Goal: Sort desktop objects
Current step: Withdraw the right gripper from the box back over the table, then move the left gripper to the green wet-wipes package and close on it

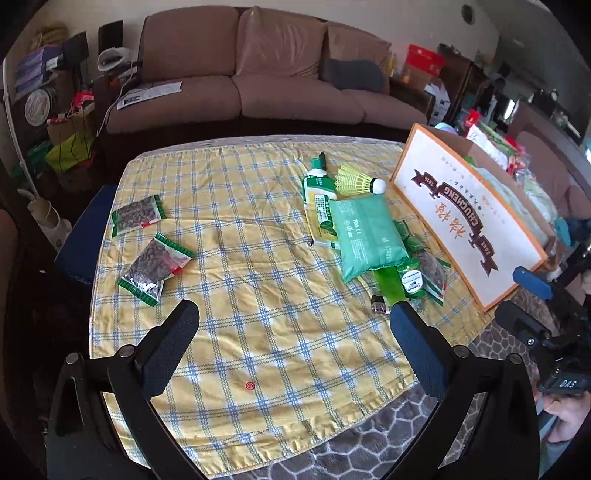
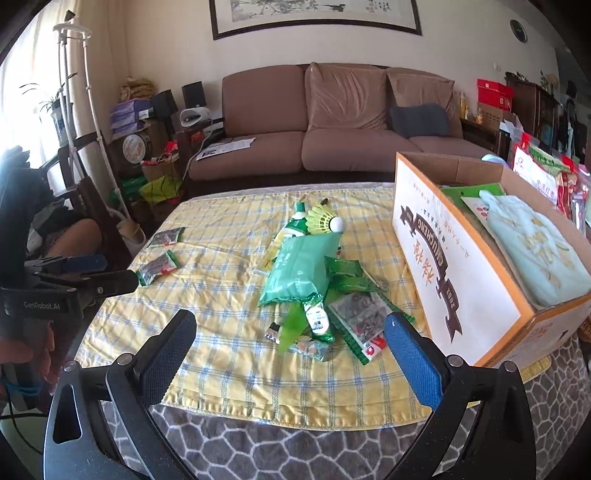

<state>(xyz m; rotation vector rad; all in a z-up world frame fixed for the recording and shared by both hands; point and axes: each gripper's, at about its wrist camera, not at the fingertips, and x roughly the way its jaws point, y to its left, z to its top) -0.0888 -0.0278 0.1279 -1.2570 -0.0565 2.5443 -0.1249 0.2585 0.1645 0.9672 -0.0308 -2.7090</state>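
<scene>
Both grippers, left gripper (image 1: 293, 325) and right gripper (image 2: 290, 332), hover spread and empty; two seed packets (image 1: 157, 264) apparently sorted aside, green pile (image 2: 314, 288) remaining beside the box (image 2: 454, 280).

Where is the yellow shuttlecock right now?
In both views the shuttlecock lies at the pile's far end, touching the toothpaste tube, near the cardboard box.

Brown sofa (image 2: 343, 122) (grey cushion (image 2: 419, 120) at one end), framed painting (image 2: 314, 14) above, white floor lamp (image 2: 79, 92)
</scene>
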